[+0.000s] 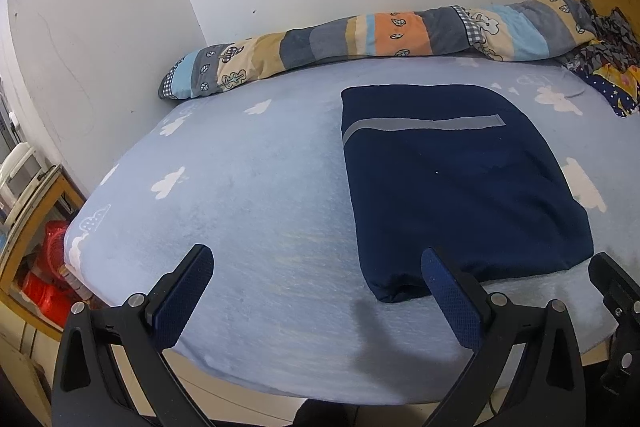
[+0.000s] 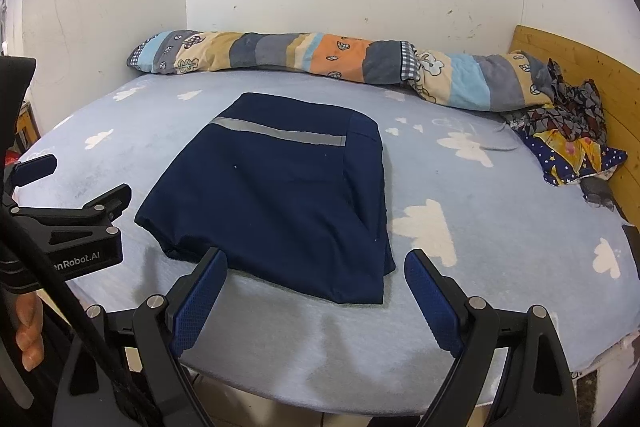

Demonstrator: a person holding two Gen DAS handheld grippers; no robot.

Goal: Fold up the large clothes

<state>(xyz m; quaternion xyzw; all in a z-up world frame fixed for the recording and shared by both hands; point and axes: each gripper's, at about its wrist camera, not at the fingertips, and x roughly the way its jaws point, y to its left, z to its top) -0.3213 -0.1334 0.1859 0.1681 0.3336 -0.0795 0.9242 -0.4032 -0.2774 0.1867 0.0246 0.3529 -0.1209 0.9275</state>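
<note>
Bed [image 2: 500, 227] with blue cloud-print sheet. Rolled patchwork quilt [image 2: 320, 61] along wall at 12 o'clock. Crumpled patterned fabrics [image 2: 572, 143] against wooden headboard [image 2: 592, 67], 2 o'clock.

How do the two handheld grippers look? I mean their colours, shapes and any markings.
Both the left gripper and the right gripper have black angular frames with silver bolts and two flat fingers with dark blue dotted pads. The left carries white lettering ending "nRobot.AI" and a black cable.

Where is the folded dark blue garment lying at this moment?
The dark blue garment lies flat on the light blue bed sheet, near its front edge, just beyond both open grippers.
</note>
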